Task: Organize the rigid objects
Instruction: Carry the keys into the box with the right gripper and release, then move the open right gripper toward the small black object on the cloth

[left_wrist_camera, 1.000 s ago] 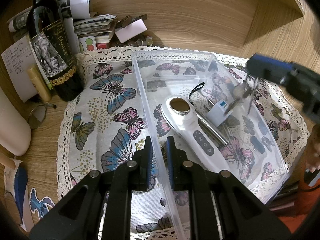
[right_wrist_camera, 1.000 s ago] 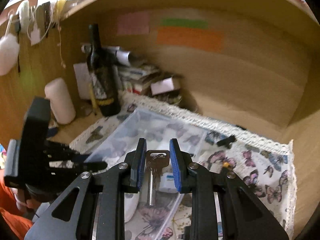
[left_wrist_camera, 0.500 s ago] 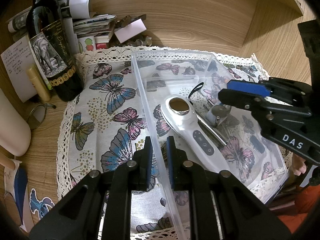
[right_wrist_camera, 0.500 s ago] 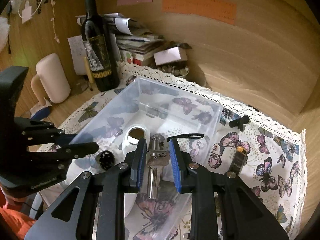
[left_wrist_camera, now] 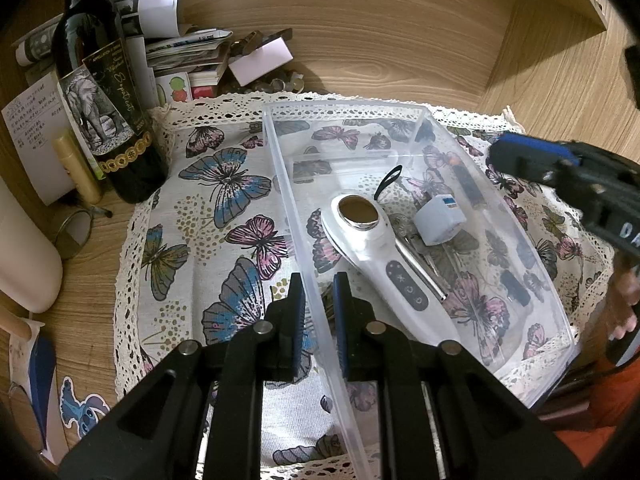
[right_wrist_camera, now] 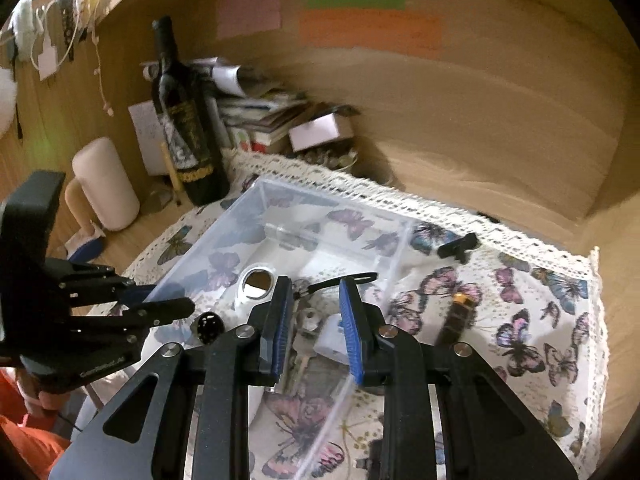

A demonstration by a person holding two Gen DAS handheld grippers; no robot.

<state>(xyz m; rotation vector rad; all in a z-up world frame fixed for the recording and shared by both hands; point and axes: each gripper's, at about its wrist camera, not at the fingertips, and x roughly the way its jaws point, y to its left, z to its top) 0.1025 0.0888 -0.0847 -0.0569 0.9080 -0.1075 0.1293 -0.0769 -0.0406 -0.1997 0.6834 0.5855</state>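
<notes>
Clear plastic bin [left_wrist_camera: 420, 109] on a butterfly-print cloth [left_wrist_camera: 224, 216], its near-left wall pinched between the pads of the left gripper [left_wrist_camera: 318, 300]. Inside, a white handheld device [left_wrist_camera: 376, 248], a white cube charger [left_wrist_camera: 440, 220] and a silver key [right_wrist_camera: 306, 332], the last lying loose on the bin floor just beyond the blue-padded right gripper [right_wrist_camera: 316, 328], jaws spread and apparently clear of it, though motion blur softens that view.
</notes>
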